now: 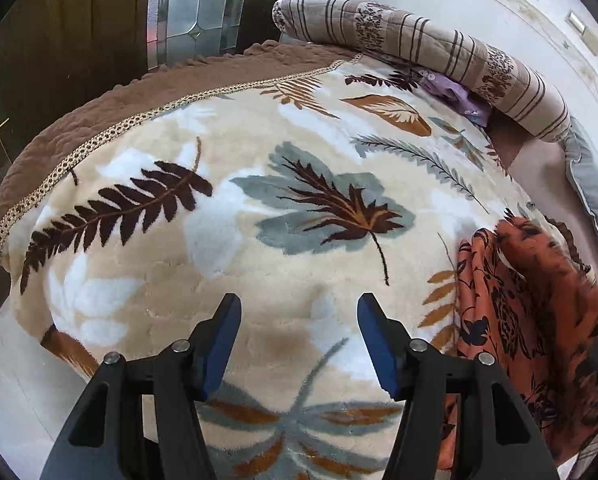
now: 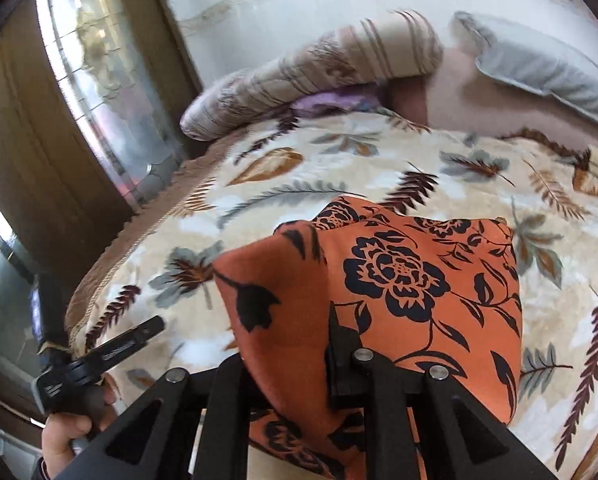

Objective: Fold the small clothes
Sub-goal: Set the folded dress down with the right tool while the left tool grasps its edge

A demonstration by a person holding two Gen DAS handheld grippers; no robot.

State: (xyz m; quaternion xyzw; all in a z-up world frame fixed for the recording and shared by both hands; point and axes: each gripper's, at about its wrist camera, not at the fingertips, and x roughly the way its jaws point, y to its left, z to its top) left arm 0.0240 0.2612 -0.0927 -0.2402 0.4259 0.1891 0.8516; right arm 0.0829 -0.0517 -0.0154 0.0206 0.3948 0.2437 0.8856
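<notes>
Orange floral cloth (image 2: 399, 280), printed with black roses and vines, is the garment being folded; it is clamped in the right gripper (image 2: 295, 344), whose jaws are pinched nearly together on a fold of the fabric. From that pinch the cloth drapes forward and to the right over the leaf-patterned blanket (image 2: 299, 184), one flap standing up in a soft ridge on the left of the jaws. Its long axis seems to run away from the right gripper toward the pillows, though the bunching makes that hard to judge.

Relative to the cloth, the left gripper (image 1: 299, 344) is off to the left, over bare blanket, and grasps nothing: its blue-padded fingers (image 1: 223, 344) stand apart with only the plush pattern between them. In the left wrist view the cloth shows as a blurred orange mass at the right edge, so the cloth lies to the right of the left gripper and just beside it. The right hand is plainly the nearer one, being already on the fabric; the free left gripper would have to travel rightward to take a second corner or edge, which I judge the fold needs next.

Farther out from the cloth, a striped quilted bolster (image 1: 419, 52) lies along the far edge of the blanket, a bit of purple fabric (image 1: 455, 92) tucked under it, and a grey pillow (image 2: 539, 64) lies beyond. No containers are in view.
</notes>
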